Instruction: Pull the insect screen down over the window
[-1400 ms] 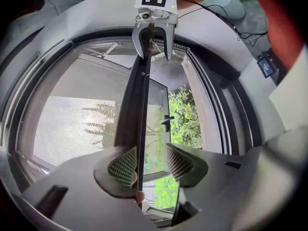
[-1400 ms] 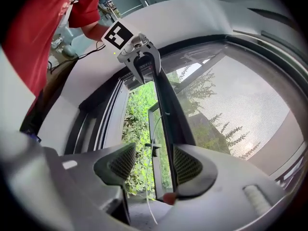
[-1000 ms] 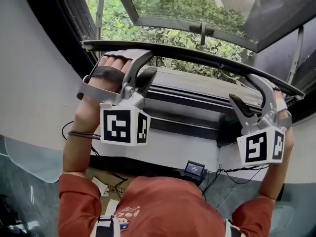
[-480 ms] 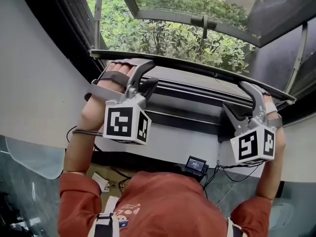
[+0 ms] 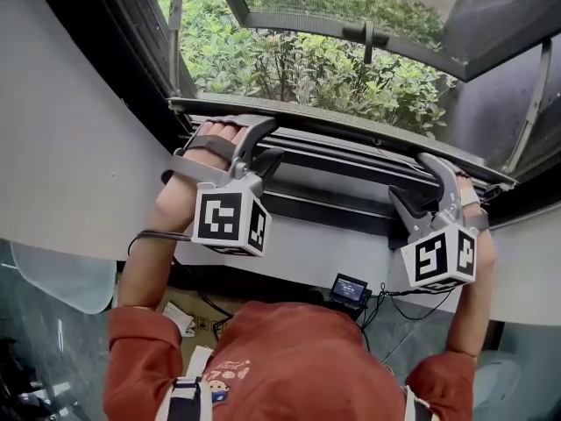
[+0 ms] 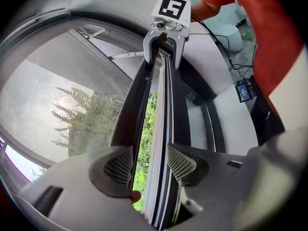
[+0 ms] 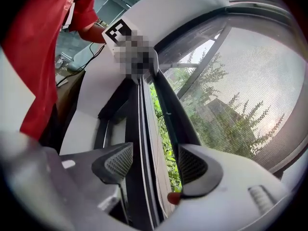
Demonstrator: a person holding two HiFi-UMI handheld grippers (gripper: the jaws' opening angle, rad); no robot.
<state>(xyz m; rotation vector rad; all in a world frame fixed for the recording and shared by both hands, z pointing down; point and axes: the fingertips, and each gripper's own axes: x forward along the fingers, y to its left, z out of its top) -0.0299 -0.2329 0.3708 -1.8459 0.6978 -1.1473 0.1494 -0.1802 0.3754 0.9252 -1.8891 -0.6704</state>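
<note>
The insect screen's dark bottom bar (image 5: 351, 134) runs across the window just above the sill rails, with grey mesh (image 5: 307, 68) stretched above it. My left gripper (image 5: 267, 143) straddles the bar's left end, one finger over it and one under. Its jaws have just been opening, and the bar (image 6: 137, 109) lies between the pads (image 6: 120, 165) in the left gripper view (image 6: 150, 165). At the bar's right end, my right gripper (image 5: 410, 178) hooks it the same way. There the bar (image 7: 171, 109) passes between wide-set jaws (image 7: 155, 165), beside the mesh (image 7: 240, 90).
Black sill rails (image 5: 333, 200) lie directly under the bar. Beyond the mesh an outward-swung sash (image 5: 351, 24) hangs over green shrubs. A white wall (image 5: 79, 147) flanks the left. A small screen device (image 5: 348, 289) and cables sit below the sill, near the person's red top.
Both grippers and the screen bar between them have sunk toward the sill rails. More mesh shows above the bar, and the gap under it has narrowed.
</note>
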